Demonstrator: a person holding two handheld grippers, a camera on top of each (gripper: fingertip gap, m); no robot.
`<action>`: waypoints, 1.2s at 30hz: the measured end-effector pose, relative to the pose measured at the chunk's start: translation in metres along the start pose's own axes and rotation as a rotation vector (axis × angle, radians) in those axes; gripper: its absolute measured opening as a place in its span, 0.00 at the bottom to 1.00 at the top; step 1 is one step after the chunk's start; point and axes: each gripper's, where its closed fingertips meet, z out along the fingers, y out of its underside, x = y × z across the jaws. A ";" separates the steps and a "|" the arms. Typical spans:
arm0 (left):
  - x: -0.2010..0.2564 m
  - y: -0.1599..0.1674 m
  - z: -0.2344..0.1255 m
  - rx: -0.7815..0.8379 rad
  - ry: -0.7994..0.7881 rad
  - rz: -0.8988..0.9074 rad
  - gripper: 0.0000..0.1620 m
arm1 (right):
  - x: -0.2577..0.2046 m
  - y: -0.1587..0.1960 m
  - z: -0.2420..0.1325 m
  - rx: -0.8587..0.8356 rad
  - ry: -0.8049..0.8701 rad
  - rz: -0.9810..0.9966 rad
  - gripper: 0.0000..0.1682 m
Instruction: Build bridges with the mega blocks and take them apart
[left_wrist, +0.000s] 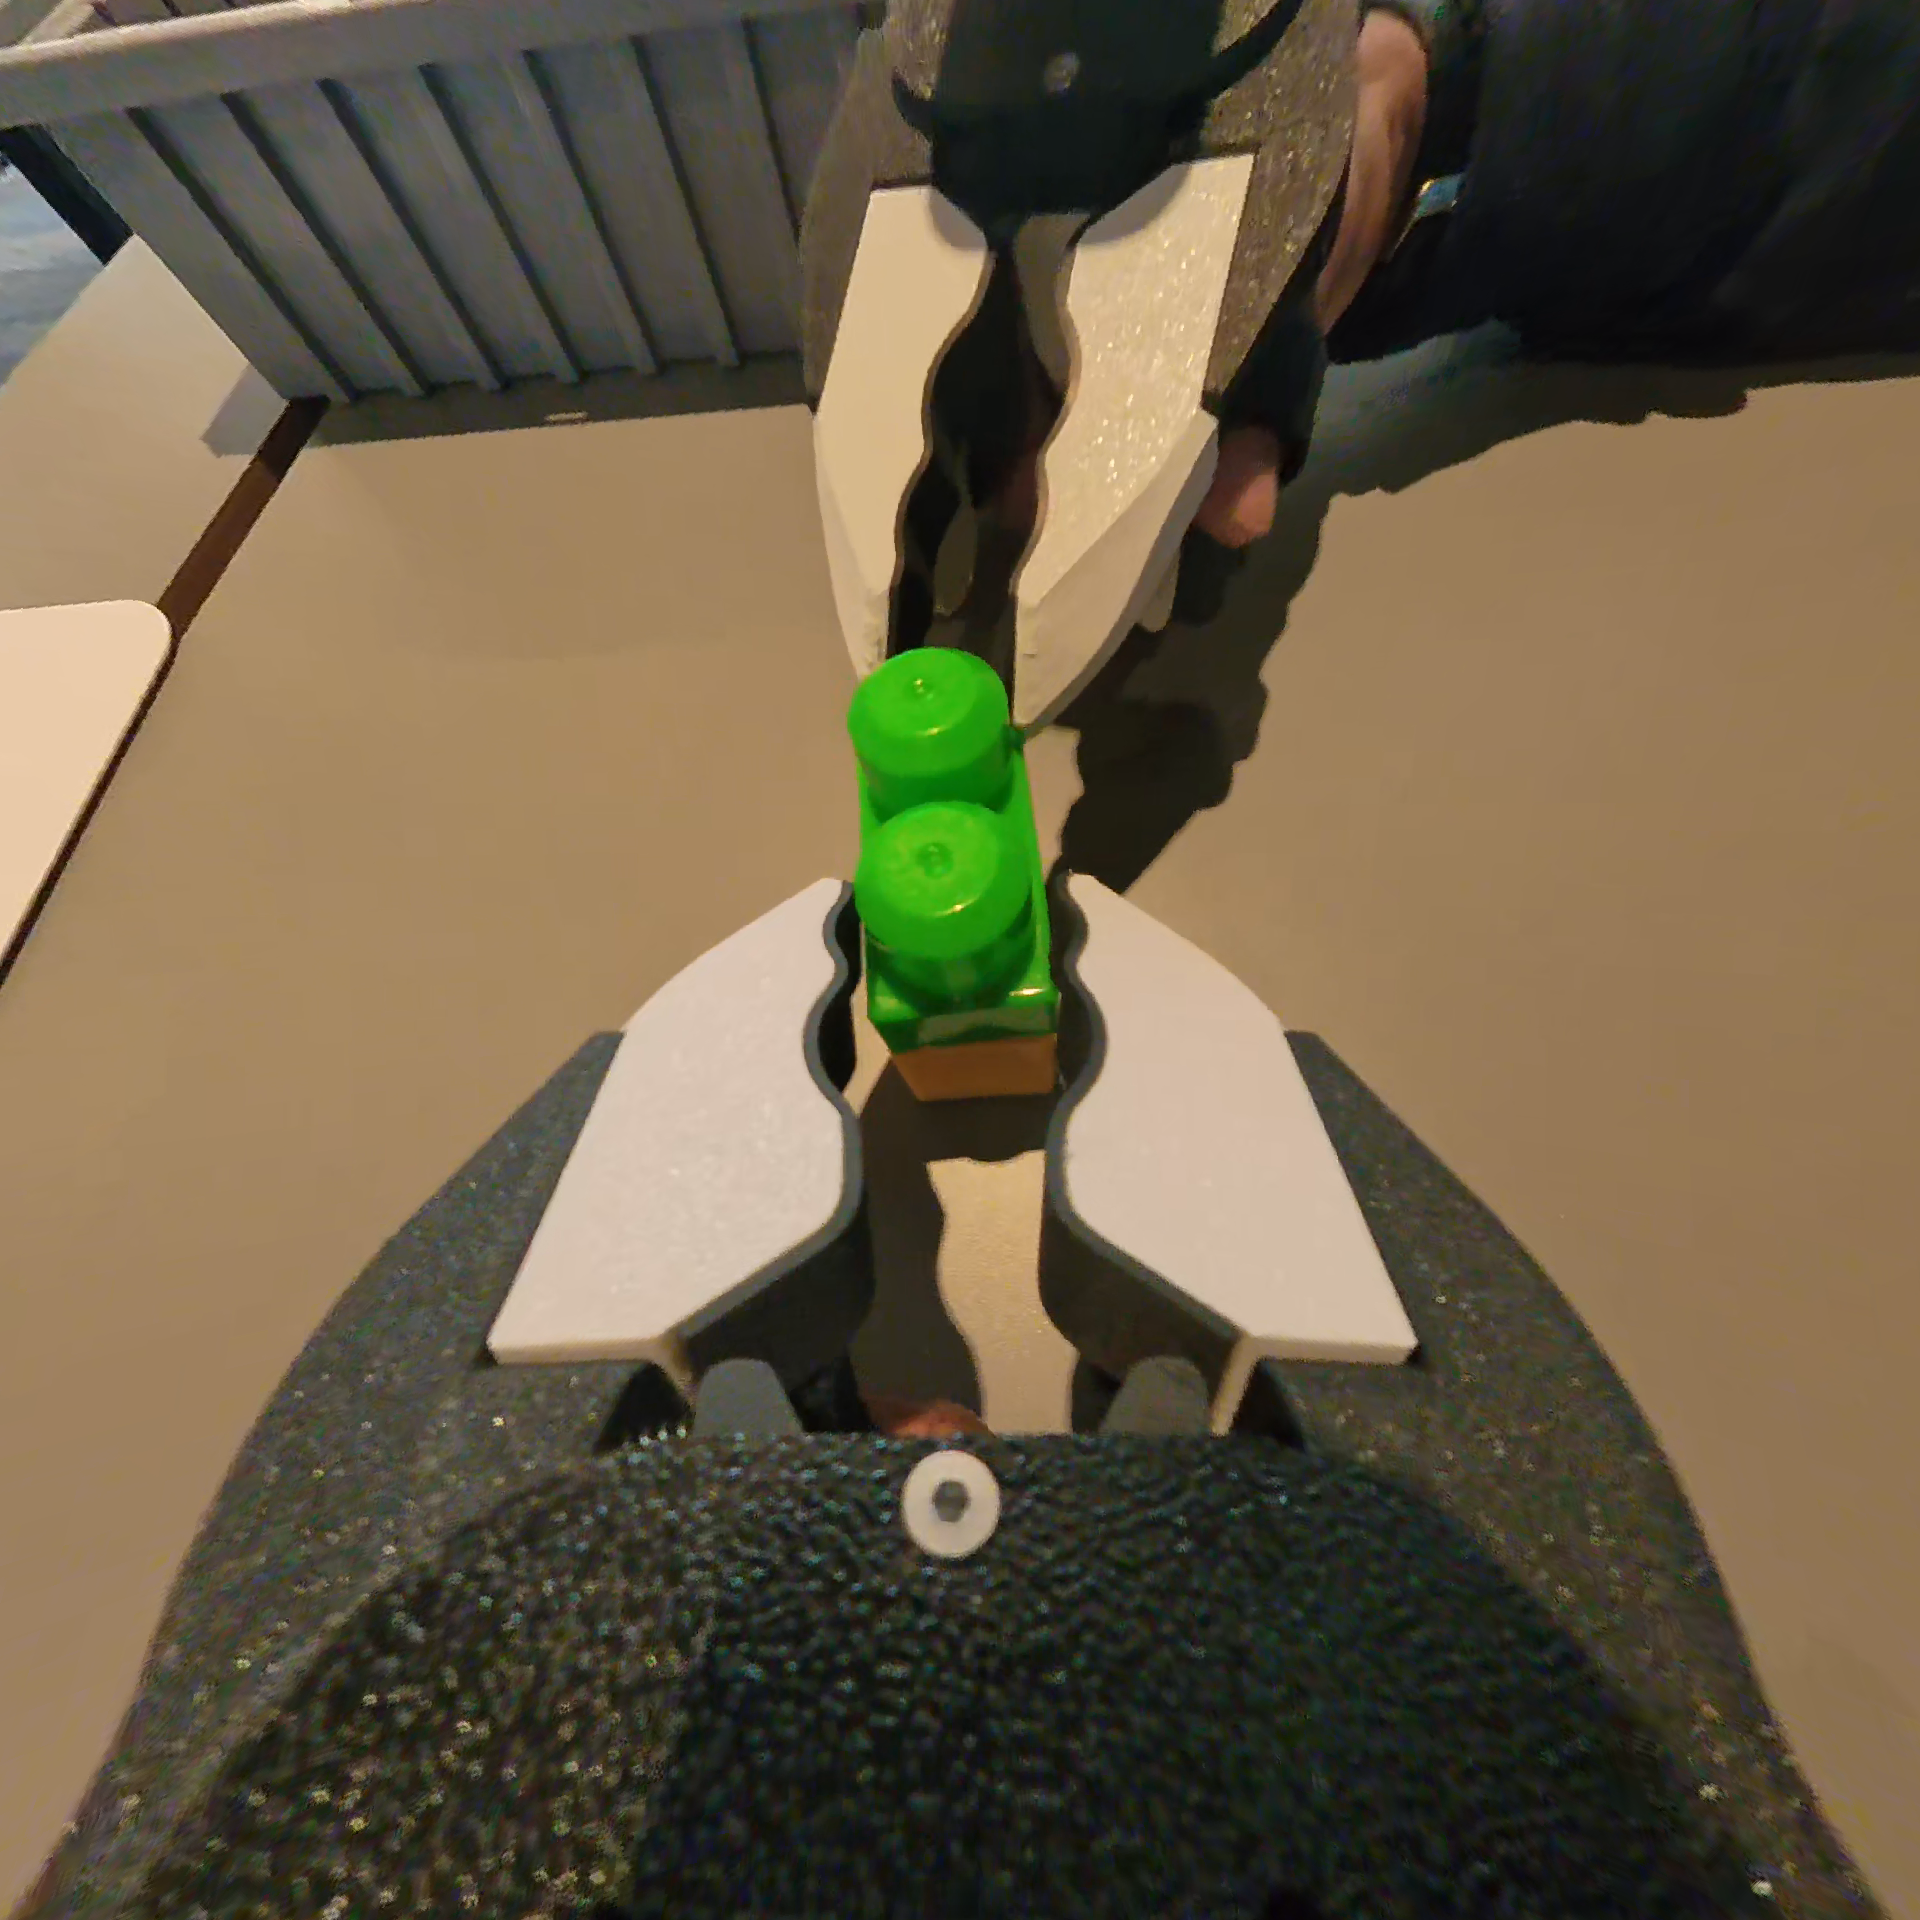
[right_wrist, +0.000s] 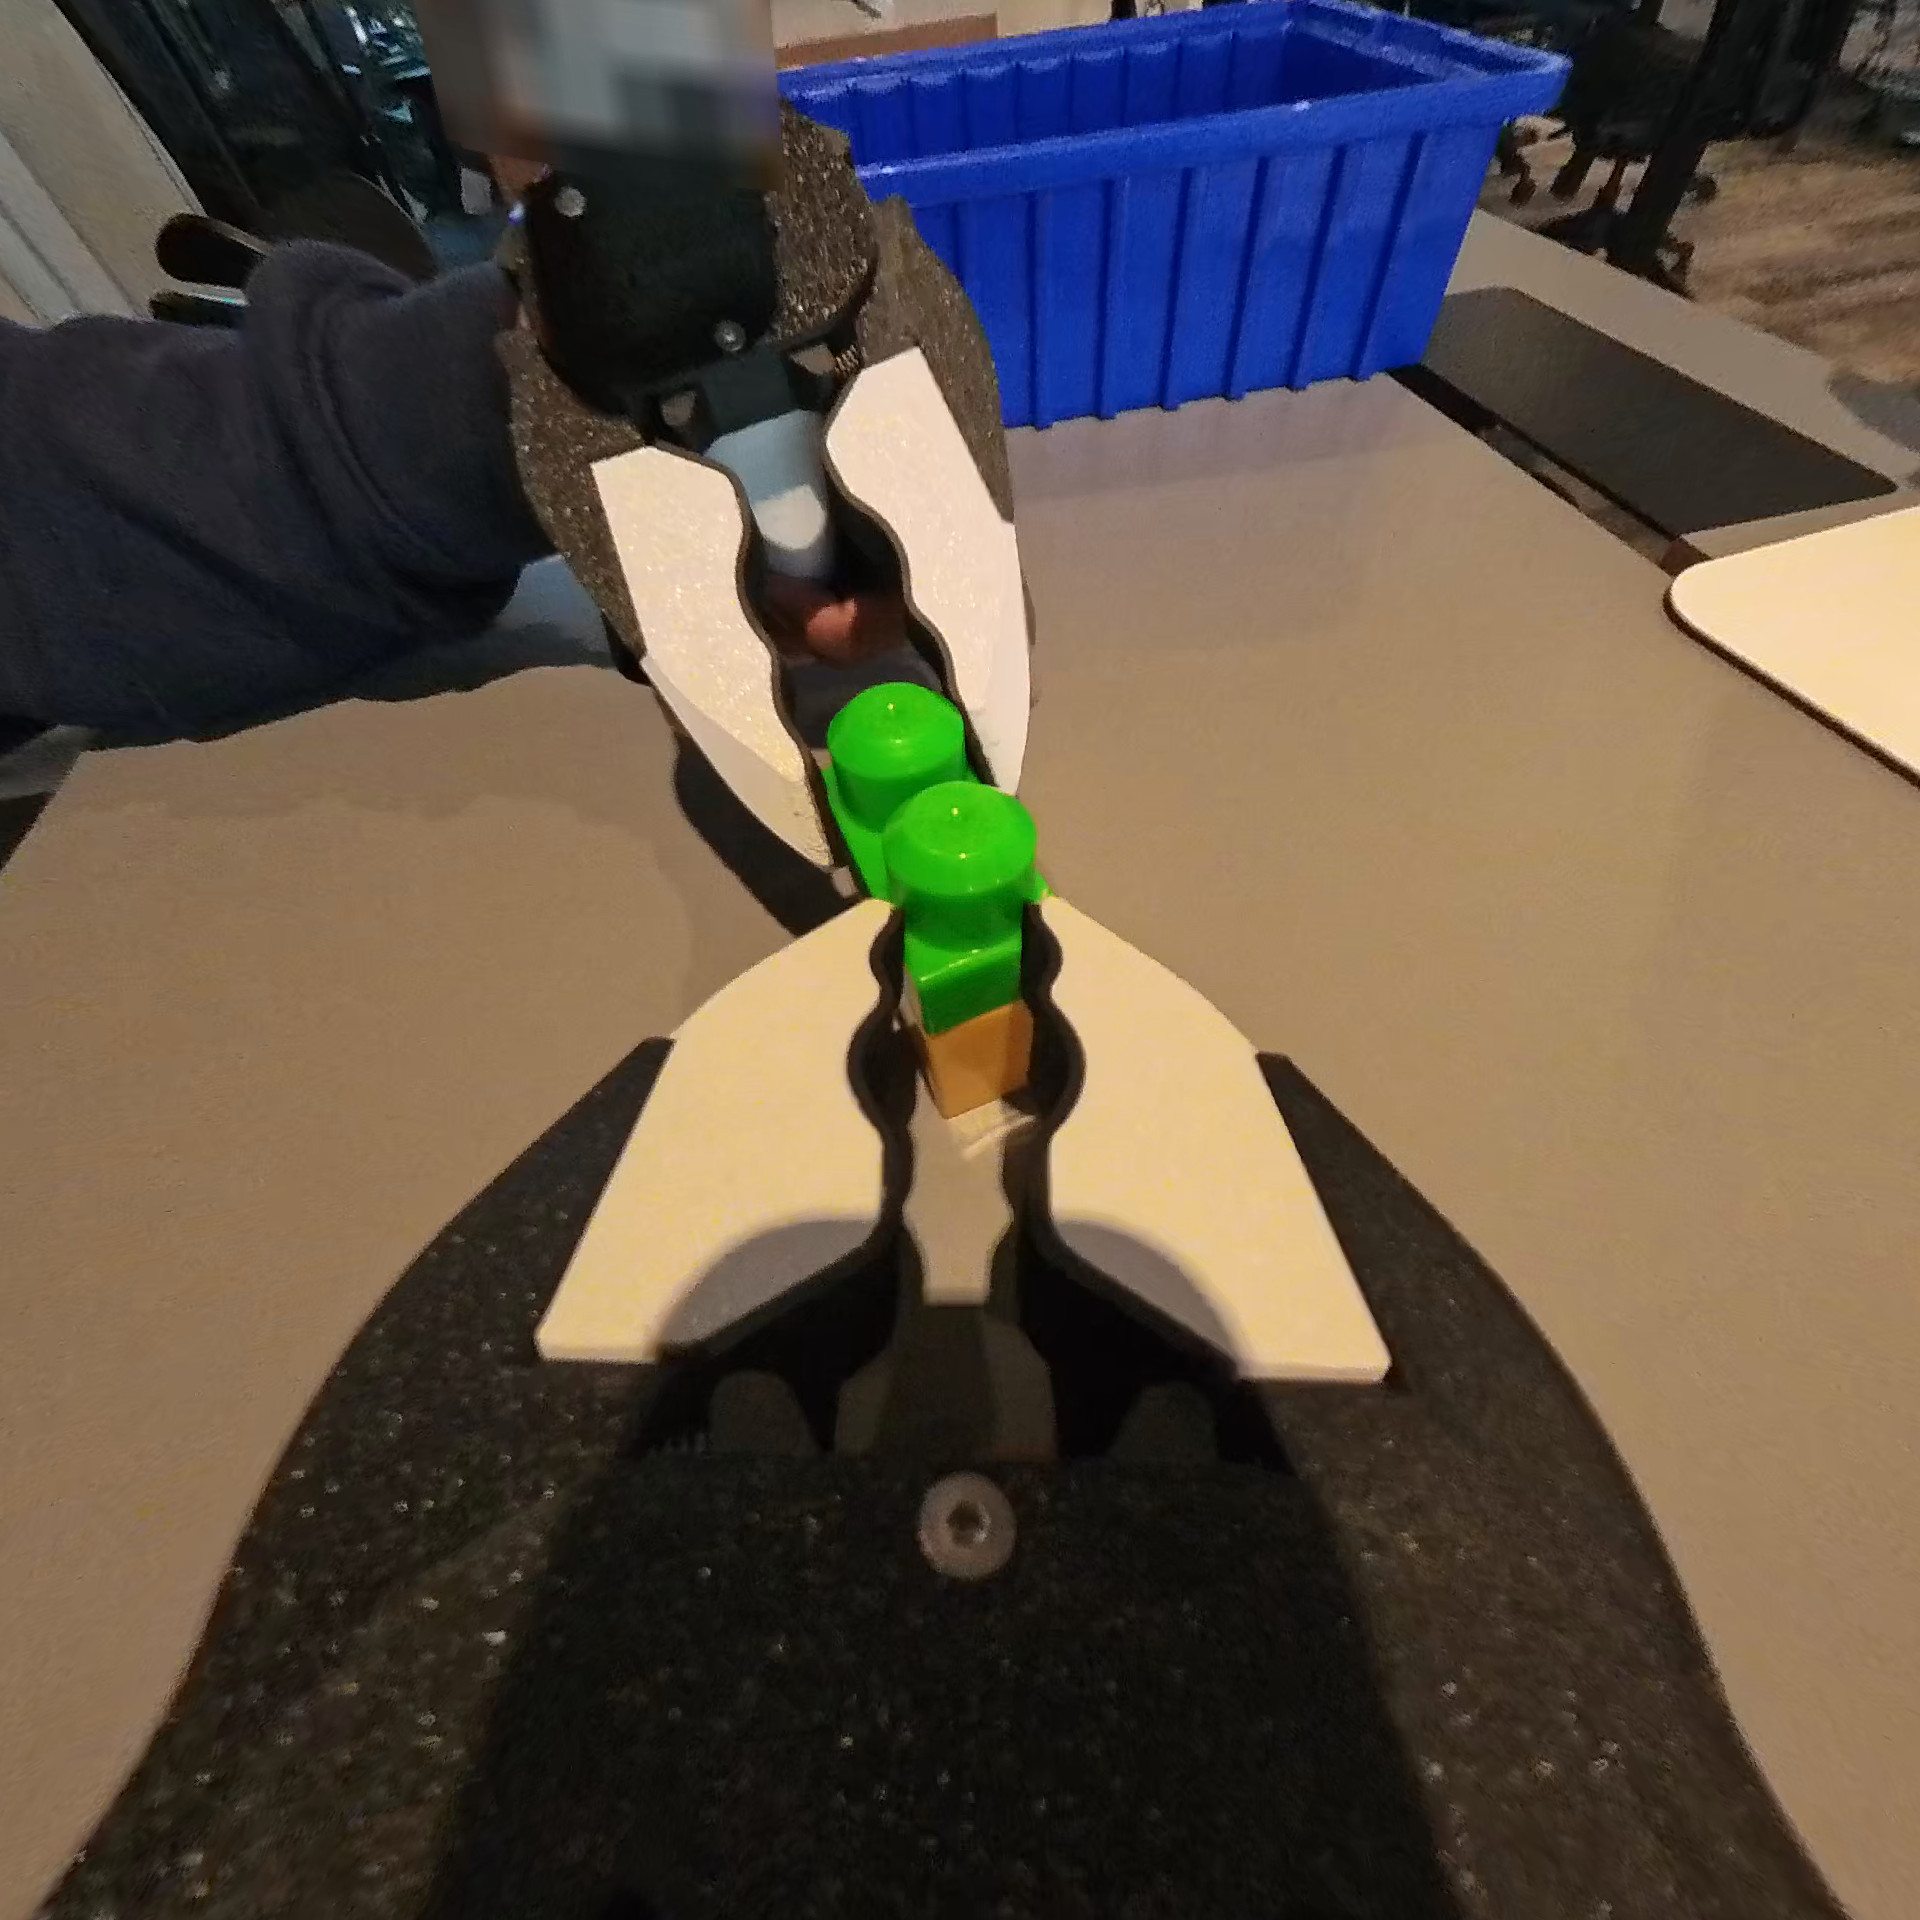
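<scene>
On the grey table (left_wrist: 416, 831), both grippers clasp the green block (left_wrist: 951, 883); left gripper (left_wrist: 951, 914), right gripper (right_wrist: 961, 925).

A matte tan bench (left_wrist: 416, 831) fills most of both views, lit from above so hard dark shadows are thrown across it. In the left wrist view a pale grey ribbed bin (left_wrist: 436, 208) is parked at the far edge, and a cream rounded-corner board (left_wrist: 73, 707) is seen off to the side past a dark gap. In the right wrist view a blue ribbed plastic bin (right_wrist: 1195, 229) is set at the back, with a black mat (right_wrist: 1642, 416) and another cream board (right_wrist: 1818, 623) nearby. Dim floor and dark chair legs (right_wrist: 1662, 135) can be made out behind, blurry.
</scene>
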 end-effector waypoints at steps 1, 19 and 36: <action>-0.002 -0.001 0.000 0.017 -0.015 0.016 0.21 | 0.001 0.000 -0.001 0.004 0.013 -0.016 0.12; -0.003 0.044 0.000 -0.121 0.050 -0.024 0.36 | 0.010 0.047 0.014 -0.346 0.049 -0.173 0.34; 0.000 0.038 0.021 -0.178 0.004 -0.069 0.22 | 0.004 0.046 0.025 -0.362 -0.061 -0.179 0.22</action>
